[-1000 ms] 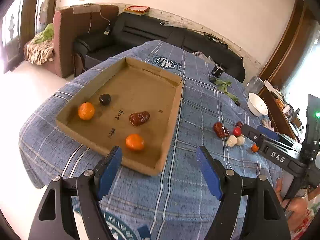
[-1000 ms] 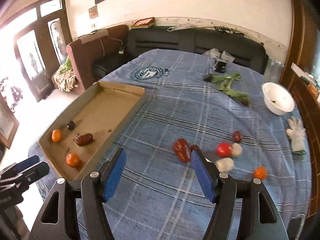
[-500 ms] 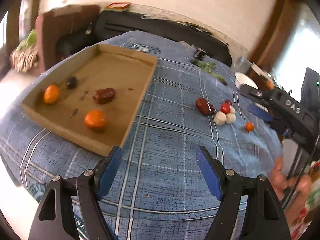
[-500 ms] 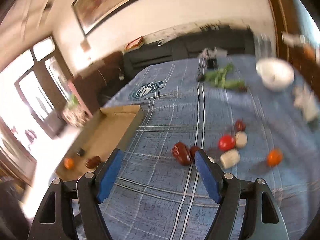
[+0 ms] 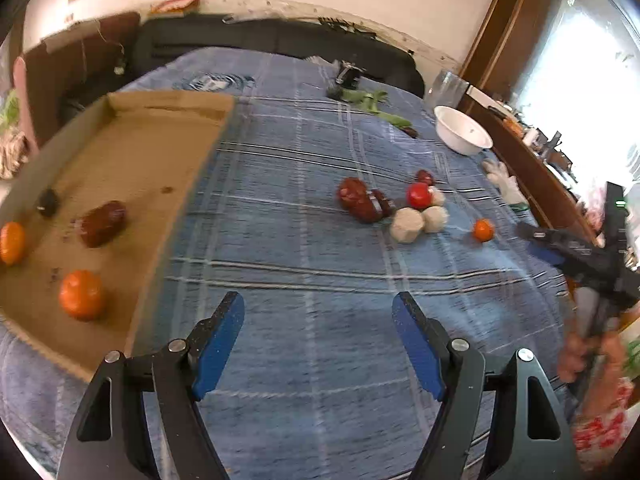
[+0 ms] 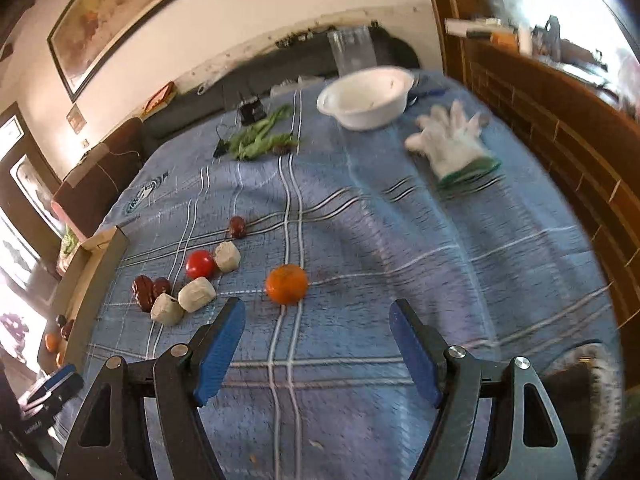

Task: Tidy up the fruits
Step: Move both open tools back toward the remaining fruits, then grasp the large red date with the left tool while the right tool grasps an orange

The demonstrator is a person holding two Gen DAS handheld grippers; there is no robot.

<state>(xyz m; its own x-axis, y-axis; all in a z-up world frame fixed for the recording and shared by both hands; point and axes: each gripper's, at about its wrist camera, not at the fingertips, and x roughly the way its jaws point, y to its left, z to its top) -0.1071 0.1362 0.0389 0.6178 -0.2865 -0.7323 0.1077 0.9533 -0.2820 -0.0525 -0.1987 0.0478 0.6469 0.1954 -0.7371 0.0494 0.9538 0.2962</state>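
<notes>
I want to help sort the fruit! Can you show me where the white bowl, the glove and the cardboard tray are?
white bowl [image 6: 362, 118]: right wrist view, on its outer wall.
white glove [image 6: 452, 146]: right wrist view, on its palm.
cardboard tray [image 5: 136, 168]: left wrist view, on its bare floor.

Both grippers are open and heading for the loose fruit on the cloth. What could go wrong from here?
1. The small orange lies loose and round on the blue cloth; the open right gripper could nudge it and send it rolling.
2. The red tomato, white pieces and dark red dates sit packed together, so one grab may disturb the others.
3. The left gripper faces the same cluster; the two could collide.
</notes>
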